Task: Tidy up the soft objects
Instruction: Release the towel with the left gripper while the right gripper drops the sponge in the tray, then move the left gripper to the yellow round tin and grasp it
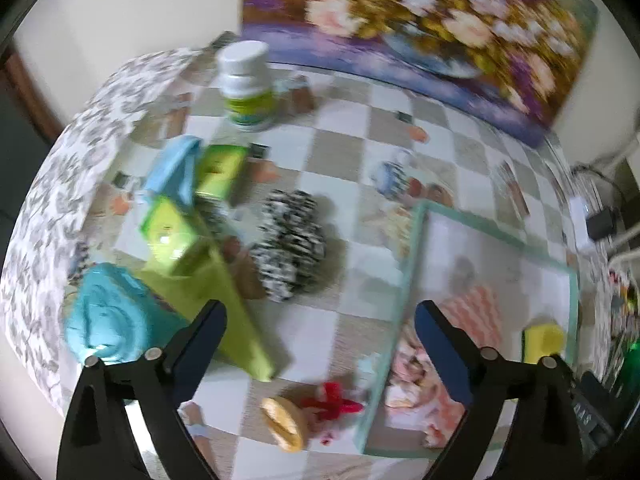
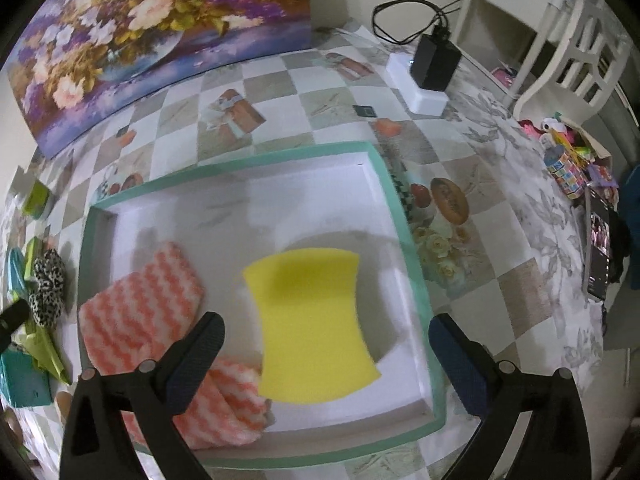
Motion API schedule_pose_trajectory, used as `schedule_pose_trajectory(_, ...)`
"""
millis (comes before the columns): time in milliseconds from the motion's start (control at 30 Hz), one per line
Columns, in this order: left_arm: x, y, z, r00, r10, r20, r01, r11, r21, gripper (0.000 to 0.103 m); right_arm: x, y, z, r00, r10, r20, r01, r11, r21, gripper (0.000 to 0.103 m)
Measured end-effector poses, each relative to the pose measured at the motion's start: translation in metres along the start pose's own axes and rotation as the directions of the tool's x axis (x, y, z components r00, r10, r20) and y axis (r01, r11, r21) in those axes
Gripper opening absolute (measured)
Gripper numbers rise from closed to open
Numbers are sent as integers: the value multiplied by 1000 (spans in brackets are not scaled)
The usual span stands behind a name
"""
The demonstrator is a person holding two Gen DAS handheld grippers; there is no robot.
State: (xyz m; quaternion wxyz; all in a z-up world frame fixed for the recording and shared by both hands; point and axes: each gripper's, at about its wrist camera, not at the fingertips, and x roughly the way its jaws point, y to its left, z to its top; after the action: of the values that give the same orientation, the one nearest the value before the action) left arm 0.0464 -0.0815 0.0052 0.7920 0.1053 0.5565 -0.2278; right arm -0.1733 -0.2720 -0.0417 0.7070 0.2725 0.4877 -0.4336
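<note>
Hovering over a checked tablecloth (image 2: 304, 80), two hand-held grippers stand with their fingers spread wide and nothing between them; the right gripper (image 2: 324, 338) hangs above a shallow white tray with a mint-green rim (image 2: 394, 184), its dark fingers (image 2: 200, 354) apart on either side of a yellow sponge (image 2: 312, 320) that lies flat inside the tray, untouched by either pad; beside the sponge, towards the tray's left and near corner, lies a folded cloth in orange-and-white zigzag (image 2: 140, 308), one end tucked just under the sponge's edge. The left gripper (image 1: 320, 344) is open over the cloth-covered table just left of the same tray (image 1: 416, 248), the view blurred; ahead of it sits a black-and-white speckled soft bundle (image 1: 290, 248) on the table, outside the tray; to its left lie a lime-green sheet (image 1: 240, 320), small green boxes (image 1: 172, 236), a light blue packet (image 1: 176, 172) and a crumpled turquoise cloth (image 1: 108, 316); a white bottle with a green label (image 1: 248, 88) stands further back; near the gripper rest a red ribbon-like scrap (image 1: 332, 400) and a yellowish ring-shaped item (image 1: 284, 424), too blurred to identify. A floral painting (image 2: 160, 28) leans against the wall behind the table; a black adapter on a white block (image 2: 432, 68) sits at the far right.
</note>
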Motion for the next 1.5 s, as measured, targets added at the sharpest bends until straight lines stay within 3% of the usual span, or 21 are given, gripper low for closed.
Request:
schedule_pose_trajectory(267,-3,34,5,1000,-26,-6,25,995,-100,97,-21,46,-7,992,121,22,-118,988,-101,103)
schedule_pose_trajectory(533,-2,34,-12,996,-60,-68,54,995,-88,97,-32,103,-30,980,199,-14,-197,949,-244,103)
schedule_pose_trajectory(933,7,47,-53,985,-84,-151,64,989,-132,97,-29,148,-75,988,136,-66,-152,902,-404,103)
schedule_pose_trajectory(1500,35,65,-73,967,-109,-228,55,971,-232,97,-24,131,-93,990,68,-122,-102,948,-301,103)
